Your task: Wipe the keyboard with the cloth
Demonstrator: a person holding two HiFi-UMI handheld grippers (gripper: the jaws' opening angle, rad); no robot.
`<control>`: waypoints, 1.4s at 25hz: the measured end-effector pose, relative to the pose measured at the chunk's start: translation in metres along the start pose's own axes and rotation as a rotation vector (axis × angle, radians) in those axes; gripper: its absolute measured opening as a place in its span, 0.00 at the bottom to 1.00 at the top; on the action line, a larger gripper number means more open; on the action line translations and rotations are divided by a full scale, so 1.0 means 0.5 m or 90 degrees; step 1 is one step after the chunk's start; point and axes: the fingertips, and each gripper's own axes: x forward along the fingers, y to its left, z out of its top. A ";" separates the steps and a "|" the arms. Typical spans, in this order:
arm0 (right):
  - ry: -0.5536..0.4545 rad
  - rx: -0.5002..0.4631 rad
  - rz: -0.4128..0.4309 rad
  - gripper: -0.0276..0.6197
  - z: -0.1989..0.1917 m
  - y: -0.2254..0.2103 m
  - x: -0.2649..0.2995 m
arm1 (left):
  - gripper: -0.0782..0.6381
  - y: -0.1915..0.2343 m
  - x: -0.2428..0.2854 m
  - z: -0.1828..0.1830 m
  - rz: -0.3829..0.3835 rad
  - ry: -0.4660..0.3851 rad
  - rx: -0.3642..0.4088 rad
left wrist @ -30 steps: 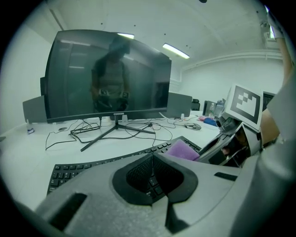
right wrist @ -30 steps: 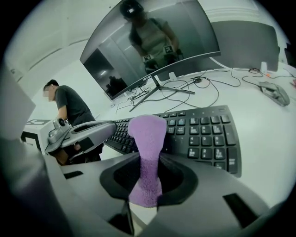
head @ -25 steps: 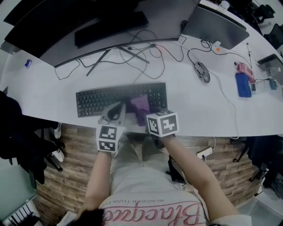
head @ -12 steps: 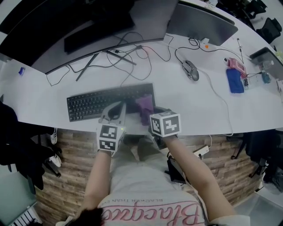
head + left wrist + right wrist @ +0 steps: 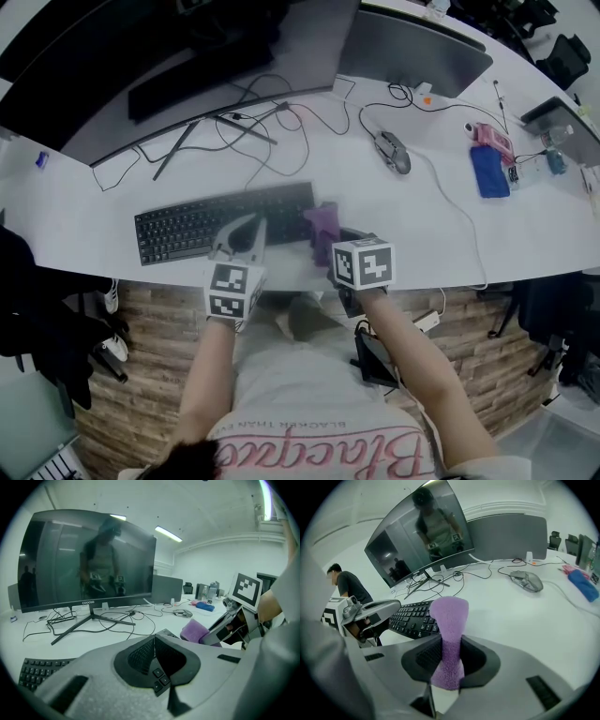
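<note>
The black keyboard (image 5: 220,223) lies near the white desk's (image 5: 84,220) front edge. My right gripper (image 5: 330,246) is shut on a purple cloth (image 5: 323,221), which stands at the keyboard's right end. In the right gripper view the cloth (image 5: 449,620) rises upright between the jaws, with the keyboard (image 5: 412,616) to its left. My left gripper (image 5: 246,230) rests over the keyboard's front edge near the middle, jaws closed together with nothing held. In the left gripper view its tips (image 5: 154,639) meet above a few keys, and the cloth (image 5: 194,630) shows to the right.
A curved monitor (image 5: 187,66) on a stand fills the back, with loose cables (image 5: 281,122) in front of it. A second screen's grey back (image 5: 412,52), a mouse (image 5: 392,152), a blue item (image 5: 489,171) and a pink item (image 5: 492,141) lie to the right. A person (image 5: 344,585) stands beyond the desk.
The right gripper has carried the cloth rightwards along the keyboard, from its right-centre keys to its right end. The left gripper has stayed at the keyboard's front edge.
</note>
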 end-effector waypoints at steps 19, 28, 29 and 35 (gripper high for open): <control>-0.161 -0.012 0.013 0.18 0.144 0.046 -0.115 | 0.12 0.058 -0.065 0.128 0.028 -0.100 0.024; -0.268 -0.118 0.078 0.18 0.253 0.207 -0.166 | 0.12 0.105 -0.143 0.222 0.065 -0.176 0.049; -0.281 -0.131 0.087 0.18 0.265 0.228 -0.173 | 0.12 0.110 -0.154 0.232 0.069 -0.185 0.052; -0.351 -0.203 0.127 0.18 0.325 0.351 -0.208 | 0.12 0.144 -0.223 0.293 0.090 -0.243 0.065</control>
